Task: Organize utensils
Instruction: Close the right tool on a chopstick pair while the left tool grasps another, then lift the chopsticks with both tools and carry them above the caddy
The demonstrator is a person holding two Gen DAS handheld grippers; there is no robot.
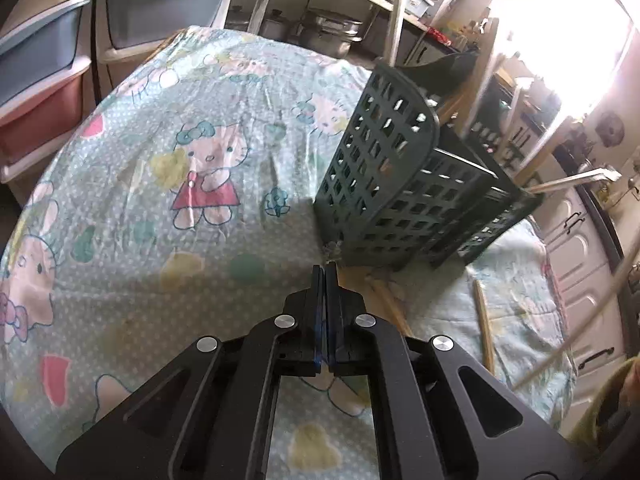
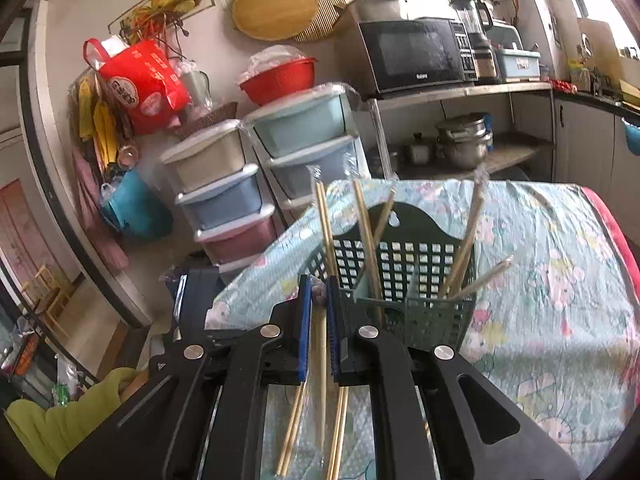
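The right gripper (image 2: 318, 292) is clamped on a chopstick (image 2: 325, 224), its tip above the green basket (image 2: 404, 264) just ahead; a slanted entry could knock the lightweight basket over. The left gripper (image 1: 325, 270), pressed together and empty, sits just short of the basket's base, loose chopsticks (image 1: 484, 328) to its right

left tongs (image 1: 325, 270) closed, right tongs (image 2: 319, 280) slightly parted

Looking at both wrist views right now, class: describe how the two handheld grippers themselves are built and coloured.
Both the left gripper and the right gripper are matte black, angular linkage frames with round silver pivot bolts and slotted cut-outs. Their flat fingers carry blue pads. No cables or markings show.
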